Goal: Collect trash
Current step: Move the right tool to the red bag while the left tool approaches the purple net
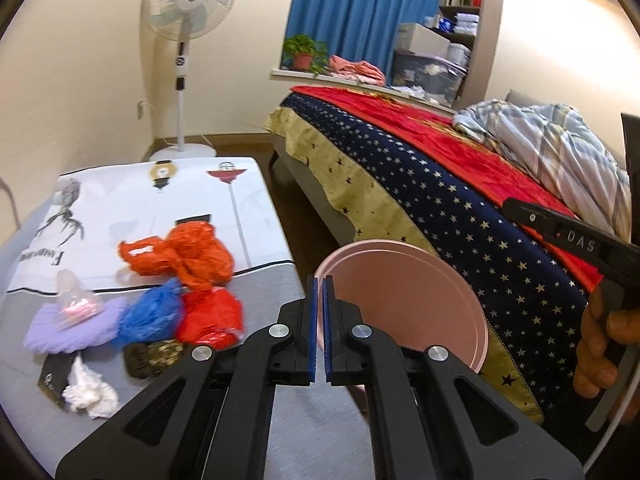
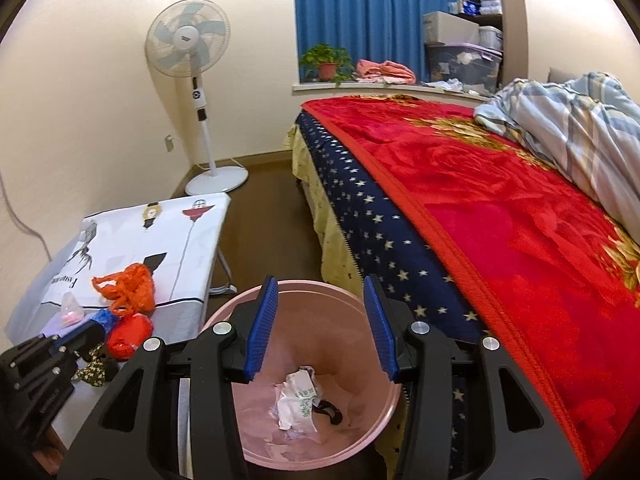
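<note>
Trash lies on a small covered table (image 1: 132,196): an orange bag (image 1: 180,256), a blue bag (image 1: 150,316), a red bag (image 1: 212,316), a white tissue (image 1: 90,392), a clear wrapper (image 1: 76,300) on a purple cloth (image 1: 68,328), and a dark patterned scrap (image 1: 154,354). My left gripper (image 1: 320,328) is shut with nothing in it, between the pile and the pink bin (image 1: 400,246). My right gripper (image 2: 320,328) hangs open over the bin (image 2: 304,283). Crumpled white paper (image 2: 298,400) and a black scrap (image 2: 330,414) lie at the bin's bottom.
A bed (image 1: 440,184) with a red blanket and star-patterned cover runs close along the bin's right side. A standing fan (image 1: 188,4) is in the far corner. A person's hand (image 1: 600,340) grips the right tool's handle at the frame's right edge.
</note>
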Demonstrator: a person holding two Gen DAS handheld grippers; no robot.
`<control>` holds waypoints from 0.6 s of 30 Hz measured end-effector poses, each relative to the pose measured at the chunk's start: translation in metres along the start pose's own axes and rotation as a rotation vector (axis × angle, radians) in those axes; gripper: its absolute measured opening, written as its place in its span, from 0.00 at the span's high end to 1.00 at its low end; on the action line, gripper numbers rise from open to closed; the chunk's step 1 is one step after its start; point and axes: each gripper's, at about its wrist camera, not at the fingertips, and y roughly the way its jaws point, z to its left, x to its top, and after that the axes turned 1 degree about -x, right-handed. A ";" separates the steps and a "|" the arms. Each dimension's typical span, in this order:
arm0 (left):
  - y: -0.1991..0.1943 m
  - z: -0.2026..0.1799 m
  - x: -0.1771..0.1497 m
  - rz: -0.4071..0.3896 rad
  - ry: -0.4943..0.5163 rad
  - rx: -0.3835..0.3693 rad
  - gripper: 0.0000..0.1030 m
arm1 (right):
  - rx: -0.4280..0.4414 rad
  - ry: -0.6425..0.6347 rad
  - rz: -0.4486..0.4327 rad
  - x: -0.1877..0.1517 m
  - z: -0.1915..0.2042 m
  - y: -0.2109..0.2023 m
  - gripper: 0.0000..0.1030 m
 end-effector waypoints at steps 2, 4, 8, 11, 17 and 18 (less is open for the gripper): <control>-0.008 0.006 -0.001 -0.008 -0.003 0.012 0.97 | 0.012 -0.009 -0.001 -0.001 0.006 -0.001 0.56; -0.015 0.015 -0.002 -0.014 -0.011 0.029 0.97 | 0.033 -0.012 0.002 -0.003 0.014 -0.001 0.56; -0.025 0.035 -0.006 -0.018 -0.049 0.060 0.97 | 0.073 -0.009 0.008 -0.005 0.028 0.000 0.56; -0.031 0.053 -0.008 -0.022 -0.090 0.089 0.97 | 0.109 -0.012 0.012 -0.007 0.042 0.000 0.56; -0.039 0.081 -0.014 -0.030 -0.154 0.162 0.97 | 0.185 -0.030 0.022 -0.011 0.072 0.004 0.56; -0.040 0.086 -0.015 -0.031 -0.166 0.176 0.97 | 0.197 -0.037 0.024 -0.011 0.077 0.006 0.56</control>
